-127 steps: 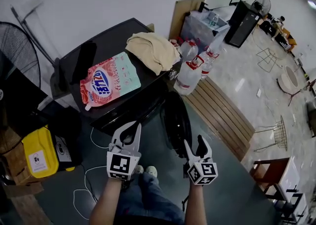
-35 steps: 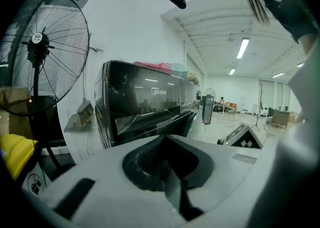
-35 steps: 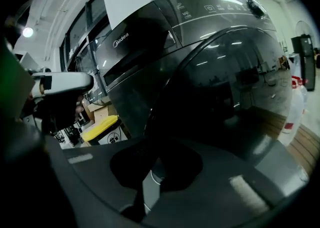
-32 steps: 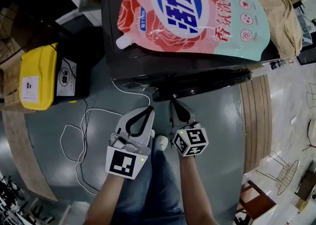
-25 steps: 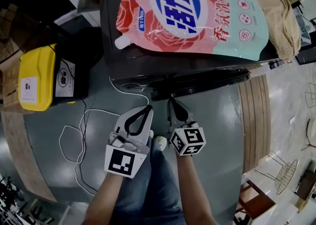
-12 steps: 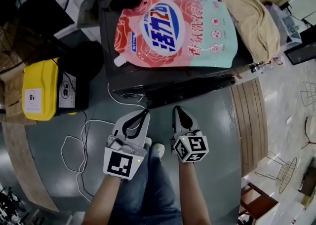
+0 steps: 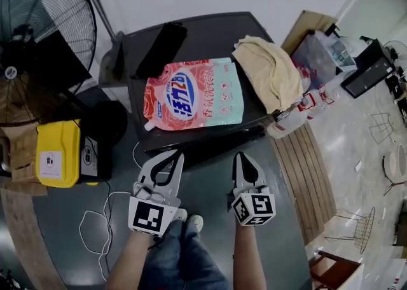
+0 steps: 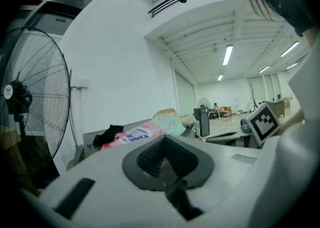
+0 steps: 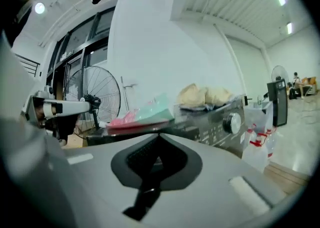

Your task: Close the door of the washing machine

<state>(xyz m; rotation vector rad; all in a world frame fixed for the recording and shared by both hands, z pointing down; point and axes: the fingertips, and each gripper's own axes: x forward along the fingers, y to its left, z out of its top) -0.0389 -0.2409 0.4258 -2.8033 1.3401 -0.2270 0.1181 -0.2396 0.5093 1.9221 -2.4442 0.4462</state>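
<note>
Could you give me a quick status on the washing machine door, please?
Both shut, empty: left gripper, right gripper. No door sticks out of the washing machine; looks closed. Nothing in the way.

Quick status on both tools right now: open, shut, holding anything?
Left tool: closed, nothing held.
Right tool: closed, nothing held.

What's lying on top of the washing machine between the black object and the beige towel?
A pink-and-mint plastic detergent pouch lies flat there, shown most plainly in the head view.
</note>
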